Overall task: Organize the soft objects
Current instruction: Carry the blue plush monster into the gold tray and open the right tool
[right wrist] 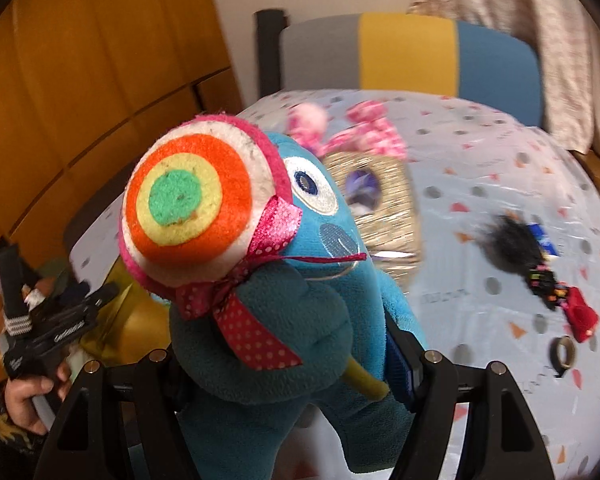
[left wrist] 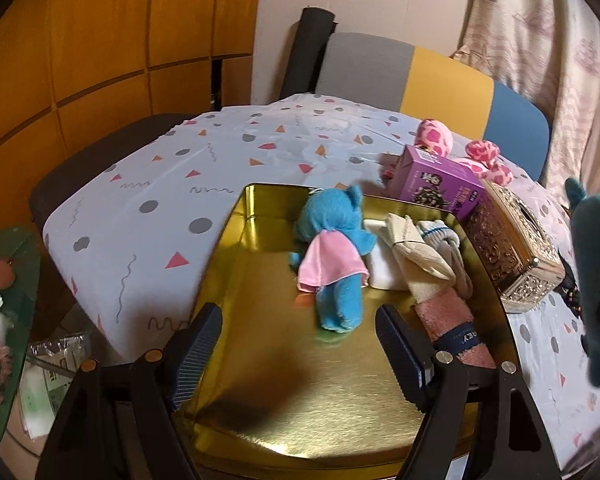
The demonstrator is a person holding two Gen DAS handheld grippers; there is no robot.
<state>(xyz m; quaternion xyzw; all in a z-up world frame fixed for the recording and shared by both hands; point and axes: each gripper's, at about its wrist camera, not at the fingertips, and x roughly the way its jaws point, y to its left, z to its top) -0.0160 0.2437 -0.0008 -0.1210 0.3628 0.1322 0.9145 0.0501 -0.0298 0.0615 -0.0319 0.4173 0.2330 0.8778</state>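
Note:
A gold tray (left wrist: 260, 380) lies on the patterned tablecloth (left wrist: 180, 168). In it are a small blue plush bear (left wrist: 336, 240) with a pink cape, lying face down, cream and white socks (left wrist: 416, 248), and a pink towel (left wrist: 448, 316). My left gripper (left wrist: 298, 316) hangs open over the tray's near part, nothing pressed between its pads. My right gripper (right wrist: 284, 360) is shut on a big teal plush toy (right wrist: 324, 240) that holds a rainbow lollipop (right wrist: 192, 204), lifted above the table. That teal plush toy (left wrist: 598, 264) shows at the right edge of the left wrist view.
Behind the tray stand a purple box (left wrist: 436, 184) and a gold tissue box (left wrist: 508, 248), with a pink spotted plush (left wrist: 484, 156) further back. A black hair piece (right wrist: 512, 240), a red item (right wrist: 580, 312) and a ring (right wrist: 562, 354) lie at the right. A striped chair (left wrist: 440, 80) stands beyond.

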